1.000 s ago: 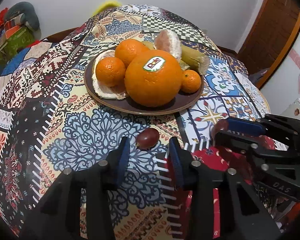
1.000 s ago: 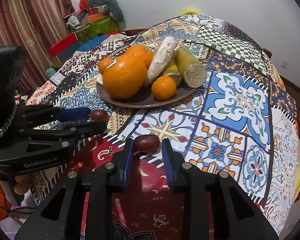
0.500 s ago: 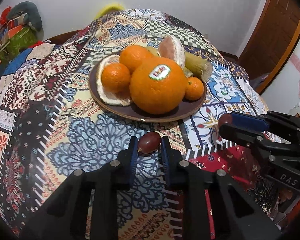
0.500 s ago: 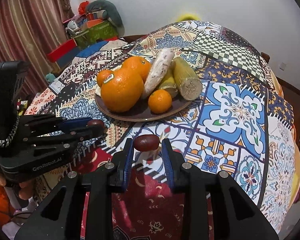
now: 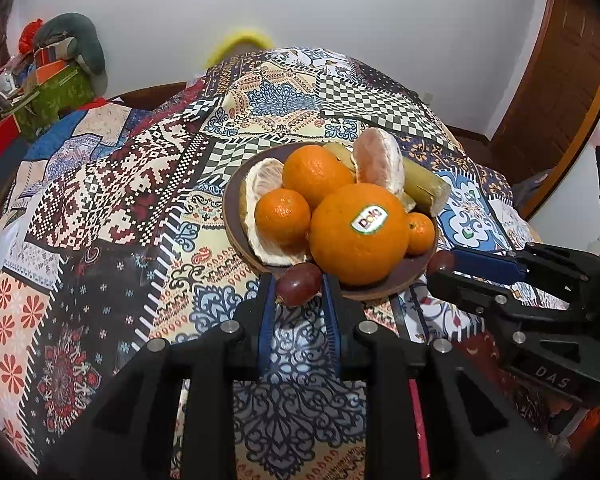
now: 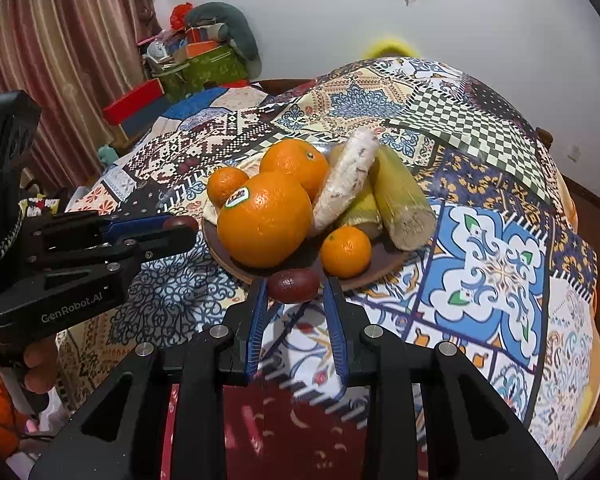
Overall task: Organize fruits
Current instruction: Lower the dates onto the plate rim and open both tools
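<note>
In the left wrist view my left gripper (image 5: 298, 285) is shut on a reddish-purple grape (image 5: 298, 290), held above the cloth just before the near rim of the brown plate (image 5: 229, 216). In the right wrist view my right gripper (image 6: 296, 287) is shut on a darker red grape (image 6: 293, 285) at the plate's near edge (image 6: 216, 248). The plate holds a large stickered orange (image 5: 360, 234), smaller oranges (image 5: 283, 216), peeled citrus pieces (image 5: 380, 162) and cut sugarcane-like pieces (image 6: 400, 204). Each gripper also shows in the other view, the right one (image 5: 440, 266) and the left one (image 6: 180, 227), both with a grape at the tip.
A patchwork tablecloth (image 5: 100, 208) covers the round table. Boxes and clutter (image 6: 196, 60) stand by the striped curtain (image 6: 72, 40) beyond the far left edge. A wooden door (image 5: 560, 92) is at the right. A person's hand (image 6: 40, 364) grips the left handle.
My left gripper closed on the grape that lay on the cloth and lifted it towards the plate. My right gripper, holding its grape throughout, also rose and moved nearer the plate.
</note>
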A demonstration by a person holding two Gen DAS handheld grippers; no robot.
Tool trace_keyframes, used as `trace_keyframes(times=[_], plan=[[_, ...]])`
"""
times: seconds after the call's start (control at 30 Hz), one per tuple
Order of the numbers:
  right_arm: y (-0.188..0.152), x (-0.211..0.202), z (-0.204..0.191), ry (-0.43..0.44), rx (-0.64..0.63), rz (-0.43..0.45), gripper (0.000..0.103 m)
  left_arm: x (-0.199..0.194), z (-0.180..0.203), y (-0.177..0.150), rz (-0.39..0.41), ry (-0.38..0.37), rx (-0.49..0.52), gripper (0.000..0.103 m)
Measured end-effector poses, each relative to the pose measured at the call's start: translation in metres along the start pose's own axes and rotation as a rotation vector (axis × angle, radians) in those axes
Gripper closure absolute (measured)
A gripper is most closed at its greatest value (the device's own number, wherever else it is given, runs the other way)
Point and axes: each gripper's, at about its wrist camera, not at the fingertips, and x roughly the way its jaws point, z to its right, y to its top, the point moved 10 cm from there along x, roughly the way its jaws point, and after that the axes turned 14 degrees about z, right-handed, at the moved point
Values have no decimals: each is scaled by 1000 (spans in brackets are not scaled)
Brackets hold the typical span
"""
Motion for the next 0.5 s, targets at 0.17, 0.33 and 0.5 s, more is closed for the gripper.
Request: trace_keyframes(times=[0.17, 0.33, 0.5], plan=[[2, 8, 5, -2, 13, -4, 77, 10, -1, 0, -11, -1, 1, 80], [0, 16, 8, -5, 14, -19, 77, 18, -2, -1, -19, -3, -3, 80], [0, 17, 8, 4, 11, -20, 76, 21, -3, 0, -19, 4, 5, 80]])
